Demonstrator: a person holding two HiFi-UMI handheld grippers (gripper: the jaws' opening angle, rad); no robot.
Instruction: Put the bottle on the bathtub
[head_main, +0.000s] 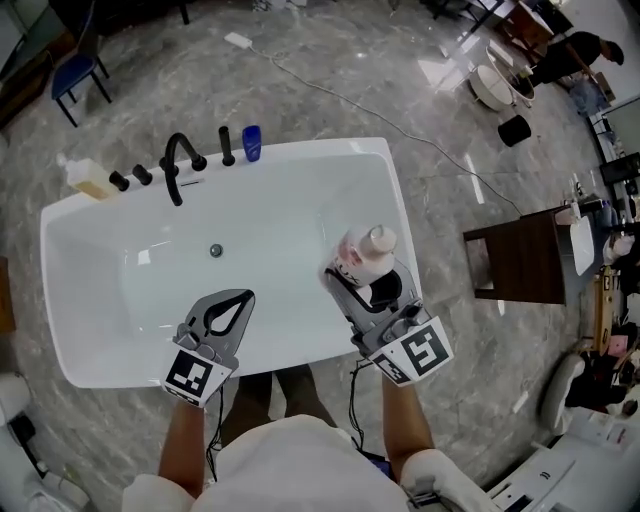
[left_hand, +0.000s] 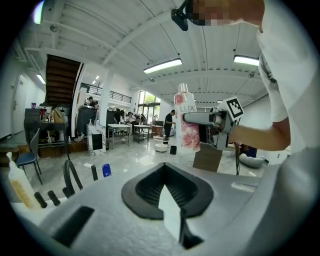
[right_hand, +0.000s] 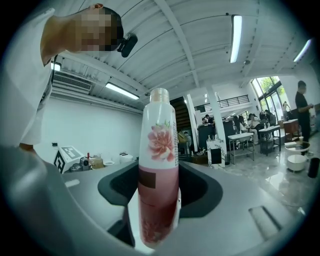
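A pink bottle (head_main: 366, 256) with a flower print and a white cap is held upright in my right gripper (head_main: 349, 279), which is shut on its lower body. It hangs over the right end of the white bathtub (head_main: 300, 152), close to the right rim. The right gripper view shows the bottle (right_hand: 159, 165) standing between the jaws of that gripper (right_hand: 155, 202). In the left gripper view the bottle (left_hand: 186, 125) shows at a distance. My left gripper (head_main: 242, 298) hovers over the tub's near rim, jaws together and holding nothing.
A black faucet (head_main: 177, 162), black knobs, a blue cup (head_main: 251, 142) and a yellowish soap bottle (head_main: 86, 178) line the tub's far rim. A drain (head_main: 215, 250) sits in the basin. A dark wooden stool (head_main: 520, 256) stands right of the tub. A cable crosses the marble floor.
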